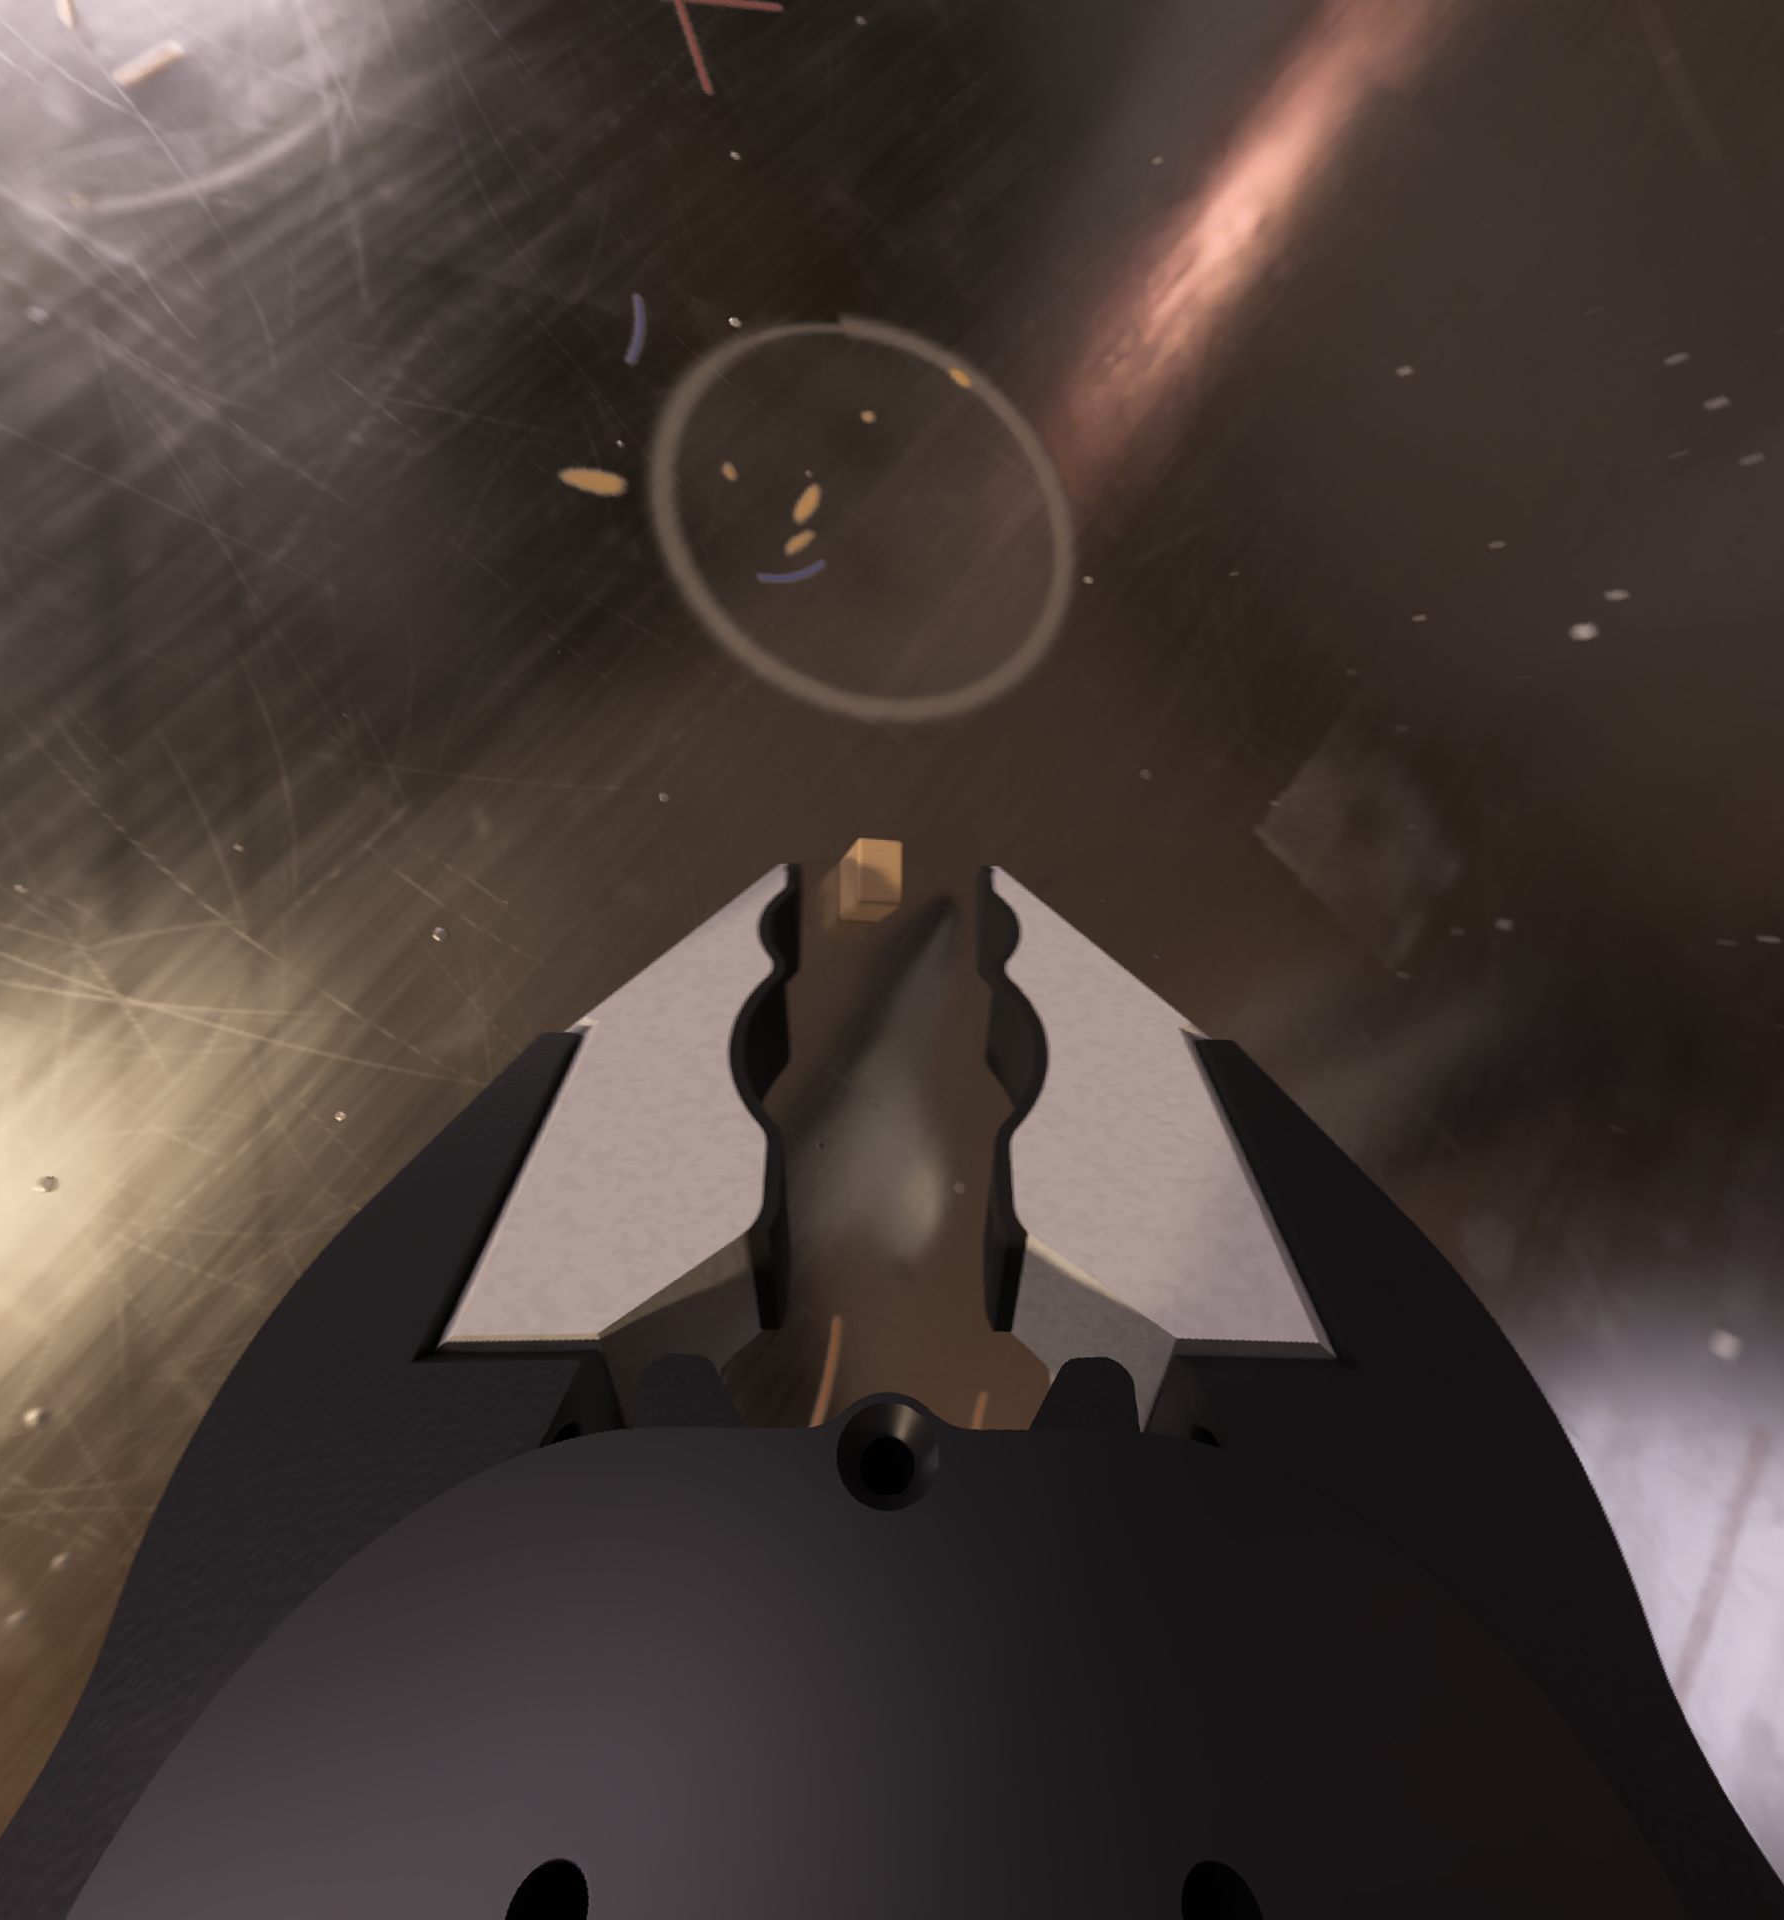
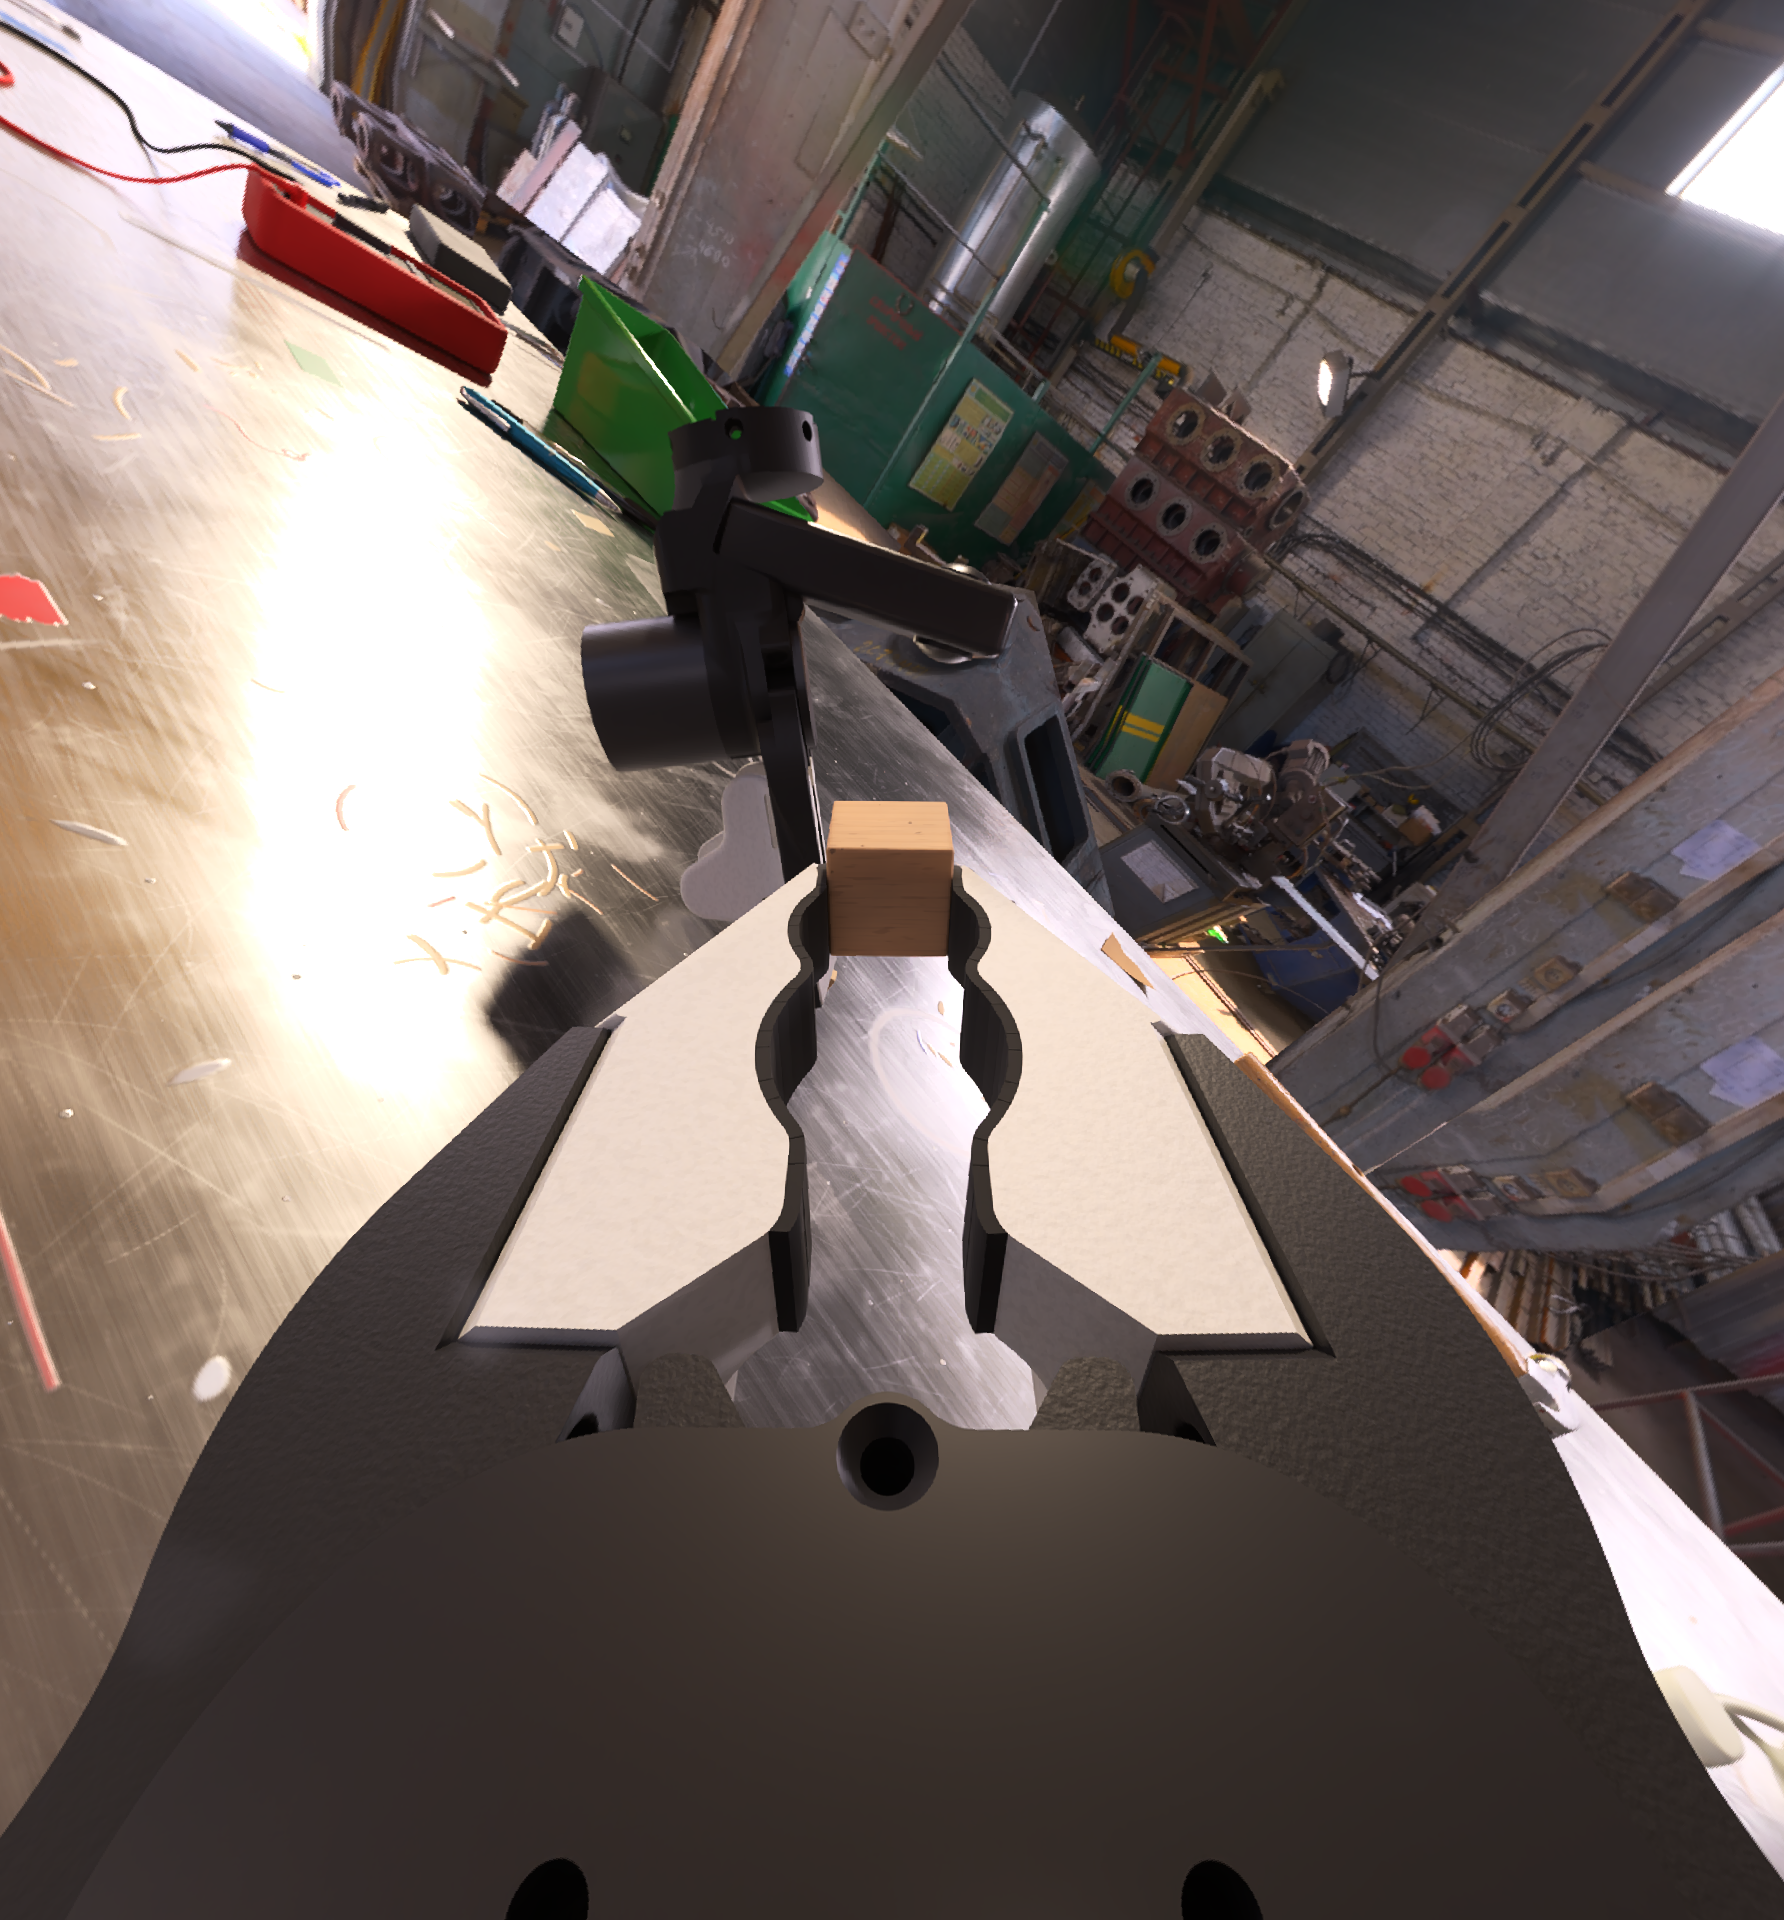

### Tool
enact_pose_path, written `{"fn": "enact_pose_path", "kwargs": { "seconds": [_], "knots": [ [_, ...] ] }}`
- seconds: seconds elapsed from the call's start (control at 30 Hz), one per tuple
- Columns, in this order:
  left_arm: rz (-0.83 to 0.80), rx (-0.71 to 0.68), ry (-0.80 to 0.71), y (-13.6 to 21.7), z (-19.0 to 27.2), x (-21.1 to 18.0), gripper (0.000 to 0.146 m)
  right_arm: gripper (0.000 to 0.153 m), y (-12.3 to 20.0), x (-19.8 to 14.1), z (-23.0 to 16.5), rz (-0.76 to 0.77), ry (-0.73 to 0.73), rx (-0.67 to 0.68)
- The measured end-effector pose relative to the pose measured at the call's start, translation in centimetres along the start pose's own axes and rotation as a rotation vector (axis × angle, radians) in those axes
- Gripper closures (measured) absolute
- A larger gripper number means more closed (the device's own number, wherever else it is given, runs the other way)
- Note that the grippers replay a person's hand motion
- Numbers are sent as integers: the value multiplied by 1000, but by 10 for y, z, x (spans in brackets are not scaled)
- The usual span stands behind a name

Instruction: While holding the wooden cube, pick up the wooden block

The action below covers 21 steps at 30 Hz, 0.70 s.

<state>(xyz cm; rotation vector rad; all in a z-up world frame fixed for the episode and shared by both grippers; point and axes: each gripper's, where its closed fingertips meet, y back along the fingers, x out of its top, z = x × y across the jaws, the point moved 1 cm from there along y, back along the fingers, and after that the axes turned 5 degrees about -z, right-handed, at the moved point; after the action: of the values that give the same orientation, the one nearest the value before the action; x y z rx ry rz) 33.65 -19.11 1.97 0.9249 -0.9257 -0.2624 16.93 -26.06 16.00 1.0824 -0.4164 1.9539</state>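
Note:
In the left wrist view, a small wooden block (image 1: 870, 881) lies on the scratched metal table (image 1: 348, 727), far below. It shows between my left gripper's fingertips, nearer the left one. My left gripper (image 1: 888, 896) is open and empty above it. In the right wrist view, my right gripper (image 2: 888, 914) is shut on the wooden cube (image 2: 888, 873), held at the fingertips above the table (image 2: 192, 831). The left gripper's black body (image 2: 722, 644) shows just beyond the cube, pointing down at the table.
A red tray (image 2: 368, 270), a green bin (image 2: 639, 405) and a blue pen (image 2: 535, 447) lie farther along the table. Wood shavings (image 2: 514, 883) are scattered near the left gripper. The table edge (image 2: 1023, 831) runs close on the right. A ring mark (image 1: 1033, 644) shows beyond the block.

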Motion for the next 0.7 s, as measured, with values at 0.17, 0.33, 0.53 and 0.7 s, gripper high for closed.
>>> {"fn": "enact_pose_path", "kwargs": {
  "seconds": [0.17,0.33,0.53,0.7],
  "knots": [
    [10,112,-100,-1,-5,3,138,131,0,-3,5,1,-34,-18],
    [142,272,-237,90,-30,25,138,131,9,6,23,2,-35,-91],
    [193,695,-449,233,-51,24,138,131,40,72,70,131,8,-278],
    [153,904,-711,254,-5,-2,138,131,26,81,73,136,20,-260]
  ]
}}
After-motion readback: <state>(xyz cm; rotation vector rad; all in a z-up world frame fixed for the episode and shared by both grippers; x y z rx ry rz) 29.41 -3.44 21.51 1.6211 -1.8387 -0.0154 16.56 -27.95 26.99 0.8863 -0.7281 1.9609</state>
